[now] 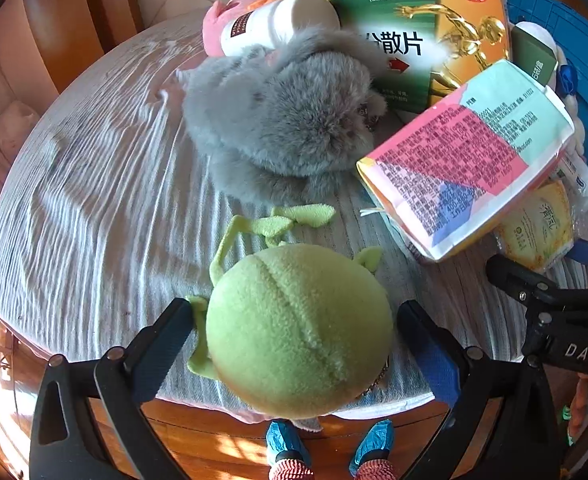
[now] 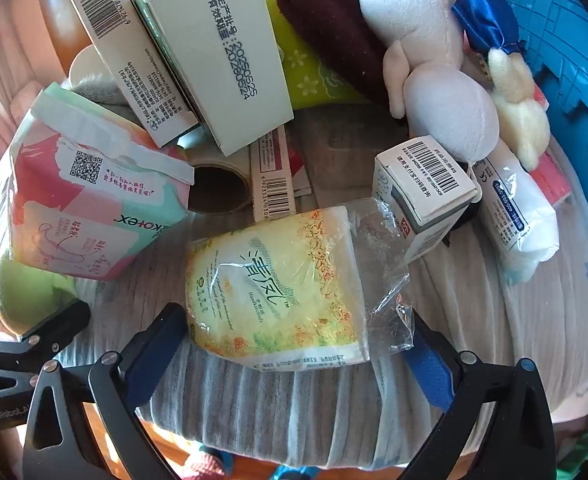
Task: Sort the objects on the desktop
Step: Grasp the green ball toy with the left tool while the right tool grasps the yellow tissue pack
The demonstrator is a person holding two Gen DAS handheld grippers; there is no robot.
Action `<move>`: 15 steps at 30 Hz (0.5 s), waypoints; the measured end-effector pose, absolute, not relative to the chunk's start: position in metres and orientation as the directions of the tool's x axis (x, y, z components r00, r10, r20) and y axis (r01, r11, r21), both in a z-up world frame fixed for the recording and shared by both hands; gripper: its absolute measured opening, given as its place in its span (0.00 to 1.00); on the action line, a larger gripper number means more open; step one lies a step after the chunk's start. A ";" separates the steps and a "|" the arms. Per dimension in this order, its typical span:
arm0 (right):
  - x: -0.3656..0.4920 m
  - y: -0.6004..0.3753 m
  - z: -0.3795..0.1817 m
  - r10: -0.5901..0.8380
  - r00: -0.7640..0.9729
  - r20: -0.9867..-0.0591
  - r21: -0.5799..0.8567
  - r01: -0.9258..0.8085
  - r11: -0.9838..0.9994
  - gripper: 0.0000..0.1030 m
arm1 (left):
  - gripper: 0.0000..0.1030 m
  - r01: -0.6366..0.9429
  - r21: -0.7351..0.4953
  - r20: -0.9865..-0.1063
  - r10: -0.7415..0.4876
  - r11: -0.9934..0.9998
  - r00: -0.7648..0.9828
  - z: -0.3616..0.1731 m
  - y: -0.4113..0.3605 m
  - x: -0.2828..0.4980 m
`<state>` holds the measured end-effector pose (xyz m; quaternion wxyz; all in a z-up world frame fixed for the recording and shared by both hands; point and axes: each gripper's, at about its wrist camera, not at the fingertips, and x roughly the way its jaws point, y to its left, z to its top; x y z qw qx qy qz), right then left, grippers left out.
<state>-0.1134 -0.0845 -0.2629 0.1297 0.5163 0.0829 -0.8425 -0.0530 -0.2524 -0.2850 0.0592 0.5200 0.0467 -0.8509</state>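
A round green plush toy [image 1: 300, 328] with thin limbs lies near the front edge of the cloth-covered table [image 1: 93, 200]. My left gripper [image 1: 296, 310] is open, with one finger on each side of the toy; the left finger touches a green limb. In the right wrist view a yellow tissue pack [image 2: 277, 284] in loose clear wrap lies between the fingers of my open right gripper [image 2: 294, 320]. Neither pack side is pressed. The green toy [image 2: 21, 292] also shows at the far left there.
A grey furry plush [image 1: 285, 120], a green-orange medicine box [image 1: 426, 40], a white bottle [image 1: 277, 24] and a pink-mint pad pack [image 2: 85, 200] crowd the back. White boxes [image 2: 221, 52], a tape roll [image 2: 217, 188], a white plush [image 2: 426, 60] and a blue tray [image 2: 566, 80] lie beyond.
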 end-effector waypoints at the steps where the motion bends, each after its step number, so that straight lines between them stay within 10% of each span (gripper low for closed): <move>1: -0.112 -0.083 -0.258 -0.143 -0.449 -0.882 0.002 0.300 -0.954 0.99 | 0.99 0.146 -0.017 -0.893 -0.051 -0.989 -0.447 -0.285 -0.253 -0.052; 5: -0.105 -0.086 -0.250 -0.135 -0.475 -0.870 -0.026 0.319 -0.947 0.72 | 0.61 0.121 -0.020 -0.891 -0.037 -0.992 -0.453 -0.274 -0.251 -0.046; 9: -0.105 -0.079 -0.232 -0.163 -0.489 -0.857 0.007 0.305 -0.952 0.29 | 0.61 0.123 0.006 -0.883 -0.063 -0.992 -0.466 -0.262 -0.253 -0.043; 15: -0.104 -0.075 -0.211 -0.170 -0.497 -0.851 -0.002 0.326 -0.945 0.15 | 0.60 0.142 0.010 -0.833 -0.087 -0.990 -0.546 -0.222 -0.265 -0.044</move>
